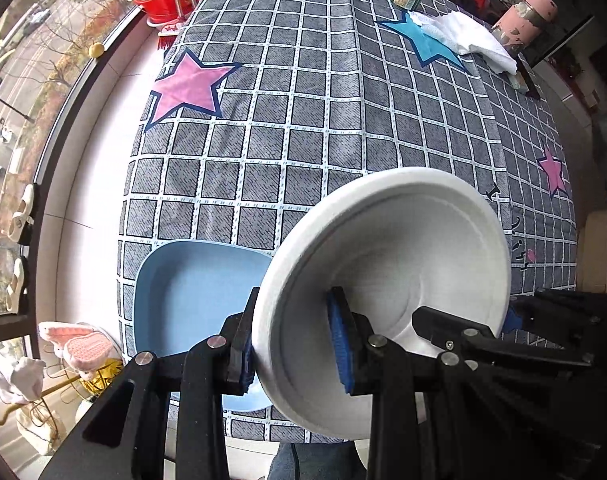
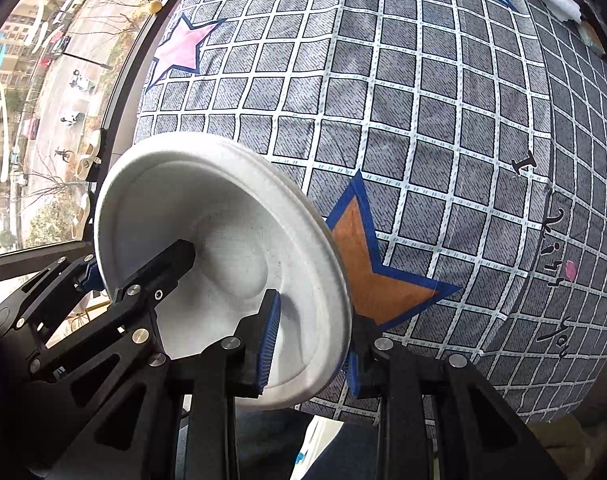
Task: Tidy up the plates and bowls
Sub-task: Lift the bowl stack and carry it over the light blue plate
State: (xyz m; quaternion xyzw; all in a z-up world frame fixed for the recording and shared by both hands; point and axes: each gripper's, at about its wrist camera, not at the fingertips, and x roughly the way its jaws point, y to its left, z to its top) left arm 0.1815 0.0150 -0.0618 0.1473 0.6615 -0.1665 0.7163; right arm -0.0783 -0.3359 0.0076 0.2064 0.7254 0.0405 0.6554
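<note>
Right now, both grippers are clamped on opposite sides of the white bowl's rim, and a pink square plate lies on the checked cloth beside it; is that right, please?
Nearly: the plate is light blue, not pink. The left wrist view shows the light blue square plate on the checked cloth, with the left gripper and right gripper clamped on opposite sides of the white bowl.

Right tongs [image 2: 309, 348] clamp the near rim of a white bowl [image 2: 223, 232], one blue pad inside, one outside. Left tongs [image 2: 139, 276] grip the same bowl on its left rim, one black finger [image 2: 171, 260] reaching into it. Bowl is tilted, held clear above the surface [image 2: 423, 120], which is covered in grey checked cloth. Orange star [image 2: 367, 276] sits just right of the bowl, pink star [image 2: 181, 46] farther up. Window [image 2: 43, 80] at left shows a street.
</note>
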